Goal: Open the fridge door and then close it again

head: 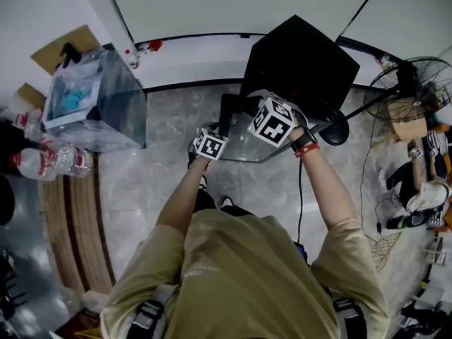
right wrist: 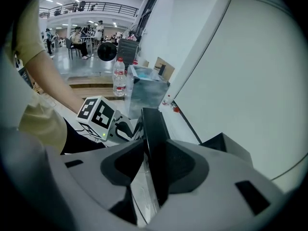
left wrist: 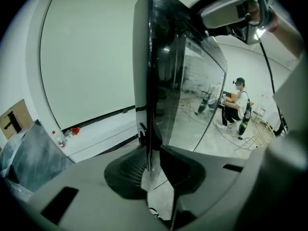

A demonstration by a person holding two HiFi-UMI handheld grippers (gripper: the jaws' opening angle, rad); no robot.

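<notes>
The boxy black mini fridge [head: 300, 66] sits on the grey marble floor [head: 162, 182], its dark glass door [head: 244, 145] swung open. The left gripper [left wrist: 153, 170] and right gripper [right wrist: 155, 167] are both pinched narrowly on the door's edge.

The fridge [head: 300, 58] is black, and its door [left wrist: 187, 95] is dark glossy glass with a black edge, mirroring the pale grey room. The left gripper [left wrist: 153, 165] and the right gripper [right wrist: 153, 170] have light grey bodies and dark grey jaws. The left cube [head: 210, 144] and the right cube [head: 272, 123] are white, printed with black square markers. The person's shirt [head: 247, 274] is olive, and the wristband [head: 305, 145] is red and black. The floor [head: 162, 182] is grey marble with pale veins, and the wall [head: 212, 6] is white above a black stripe. The water bottles [head: 49, 162] are clear with red caps, and the storage box [head: 99, 101] is translucent grey with something teal inside. The fan [head: 417, 83] is black.
</notes>
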